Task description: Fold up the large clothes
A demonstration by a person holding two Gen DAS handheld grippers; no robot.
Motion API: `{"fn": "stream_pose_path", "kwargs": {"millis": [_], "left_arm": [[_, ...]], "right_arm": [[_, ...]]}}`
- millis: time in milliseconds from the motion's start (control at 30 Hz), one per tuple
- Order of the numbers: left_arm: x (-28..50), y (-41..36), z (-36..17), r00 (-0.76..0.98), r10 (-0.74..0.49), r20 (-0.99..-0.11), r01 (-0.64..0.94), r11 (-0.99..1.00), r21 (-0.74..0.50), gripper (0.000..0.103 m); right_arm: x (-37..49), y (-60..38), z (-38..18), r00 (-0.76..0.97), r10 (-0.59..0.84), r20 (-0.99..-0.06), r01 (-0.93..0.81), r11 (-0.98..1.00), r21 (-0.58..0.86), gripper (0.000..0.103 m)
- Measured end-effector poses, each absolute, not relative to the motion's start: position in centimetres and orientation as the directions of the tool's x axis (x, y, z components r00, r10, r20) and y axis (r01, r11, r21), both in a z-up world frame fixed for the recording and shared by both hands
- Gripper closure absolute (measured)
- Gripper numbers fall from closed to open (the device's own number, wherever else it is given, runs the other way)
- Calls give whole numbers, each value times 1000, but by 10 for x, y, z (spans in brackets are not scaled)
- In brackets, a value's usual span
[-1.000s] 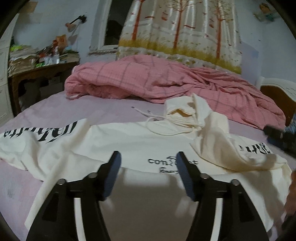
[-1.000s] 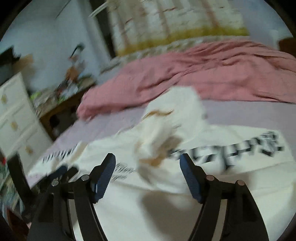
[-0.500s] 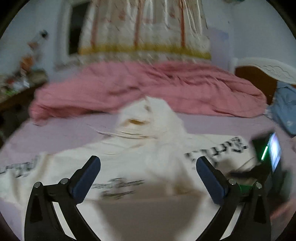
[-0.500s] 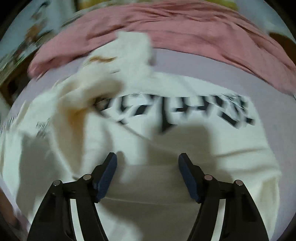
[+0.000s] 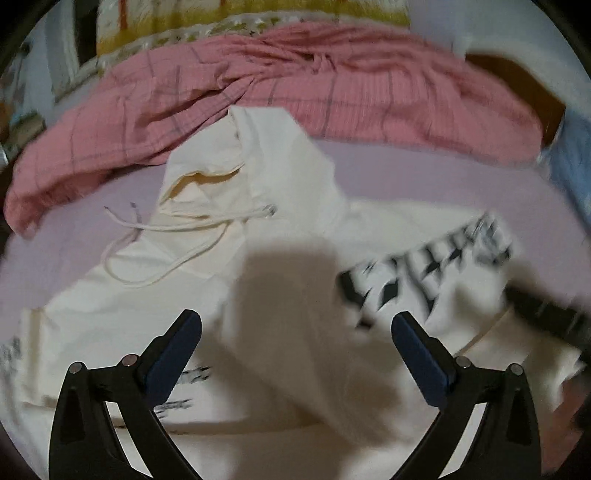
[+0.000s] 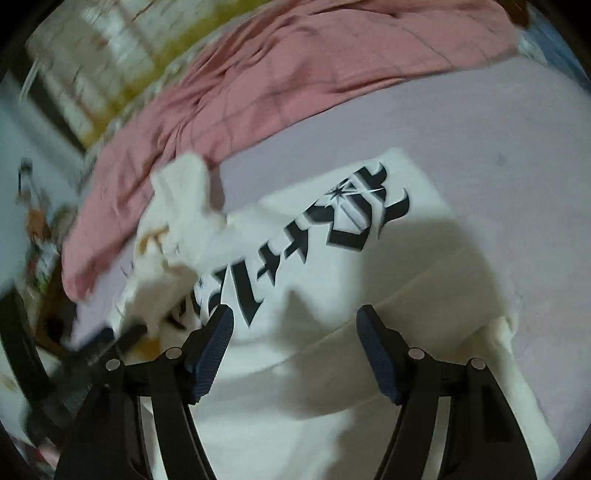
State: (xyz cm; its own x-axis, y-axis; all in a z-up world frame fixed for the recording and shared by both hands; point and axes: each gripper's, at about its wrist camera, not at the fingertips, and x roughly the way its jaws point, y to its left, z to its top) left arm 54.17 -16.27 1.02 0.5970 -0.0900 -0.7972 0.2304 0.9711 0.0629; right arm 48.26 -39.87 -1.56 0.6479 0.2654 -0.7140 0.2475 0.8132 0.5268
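A cream hoodie (image 5: 280, 295) lies spread on a lilac bed sheet (image 5: 424, 173). Its hood (image 5: 243, 155) and drawstrings (image 5: 162, 258) point toward the far side, and a sleeve with black lettering (image 5: 424, 273) runs off to the right. My left gripper (image 5: 295, 321) hovers over the hoodie's chest, wide open, nothing between its fingers. In the right wrist view the lettered sleeve (image 6: 332, 229) lies across the sheet (image 6: 480, 140), and my right gripper (image 6: 293, 314) stands open just above the sleeve's near part, empty. The other gripper shows as a dark blur (image 6: 96, 350) at the left.
A rumpled pink checked quilt (image 5: 295, 81) is heaped along the far side of the bed. A patterned curtain (image 5: 221, 14) hangs behind it. A wooden headboard (image 5: 517, 81) and blue cloth (image 5: 569, 155) are at the right. Cluttered furniture (image 6: 33, 229) stands at the left.
The left gripper's jaws have spread much wider and it has swung right over the hoodie. The right gripper has rolled and dropped toward the lettered sleeve, still open.
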Motion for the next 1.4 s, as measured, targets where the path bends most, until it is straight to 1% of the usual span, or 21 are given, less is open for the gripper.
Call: {"fn": "stream_pose_path", "kwargs": {"millis": [67,167,267,300,333,433,567,633,767,800,833,867,900,933,1000,1033,1100,1167,1233,1267,1400], "left_arm": [[531,-158,6,634,17,-773,204,961,189,3],[515,-138,3,681,82,-728,186,942,280,5],[497,-101,1,665,24,-747,161,971,175,8],[492,-93,-1,662,26,-749,155,973,170,14],[485,-84,-4,670,58,-740,128,973,192,16],[471,-65,-4,676,-3,-737,139,982,125,16],[474,-48,4,671,-134,-730,155,987,-38,15],[491,-44,3,640,-133,-757,103,991,-87,7],[529,-30,-16,552,-95,-829,-23,991,-129,8],[536,-28,-22,524,-105,-845,-37,989,-145,16],[541,-26,-27,510,-149,-847,-27,982,-189,39],[544,-27,-31,494,-197,-847,-6,973,-230,46],[545,-30,-31,499,-195,-844,5,975,-222,61],[544,-38,-27,534,-183,-825,40,981,-191,95],[543,-54,-15,609,-64,-791,68,997,-28,97],[541,-59,-6,652,-57,-756,89,996,1,98],[539,-56,17,720,-73,-691,90,996,-11,98],[530,-50,46,792,-139,-594,112,990,-84,98],[513,-41,68,852,-200,-484,148,979,-144,98],[507,-39,73,869,-193,-456,142,979,-144,98],[497,-26,45,865,-121,-487,67,990,-126,98]], "right_arm": [[492,-400,-32,596,399,-697,229,748,623,32],[497,-380,-29,567,321,-758,222,827,516,32],[494,-367,-18,586,278,-761,179,872,456,32],[494,-366,-17,587,274,-762,172,877,448,32],[495,-367,-18,582,267,-768,176,881,440,32],[495,-376,-28,565,276,-778,200,869,454,32],[493,-387,-28,582,294,-758,210,846,489,32],[490,-392,-21,621,276,-734,212,842,496,32],[483,-400,-1,688,186,-702,205,877,434,32],[483,-401,3,691,166,-703,195,894,403,32],[484,-402,4,686,166,-708,179,905,386,32],[487,-400,4,670,189,-718,140,917,373,32],[489,-399,4,657,212,-723,106,924,368,32],[492,-395,3,647,230,-727,67,933,354,32],[495,-386,5,651,209,-730,34,952,303,32],[495,-382,7,656,194,-730,25,960,278,32],[494,-379,9,661,192,-726,10,964,264,32],[493,-382,12,672,172,-720,30,966,258,32],[491,-393,16,706,95,-702,103,967,234,32],[489,-401,19,723,55,-688,141,964,226,32],[498,-431,32,740,-8,-673,189,962,195,32]]}}
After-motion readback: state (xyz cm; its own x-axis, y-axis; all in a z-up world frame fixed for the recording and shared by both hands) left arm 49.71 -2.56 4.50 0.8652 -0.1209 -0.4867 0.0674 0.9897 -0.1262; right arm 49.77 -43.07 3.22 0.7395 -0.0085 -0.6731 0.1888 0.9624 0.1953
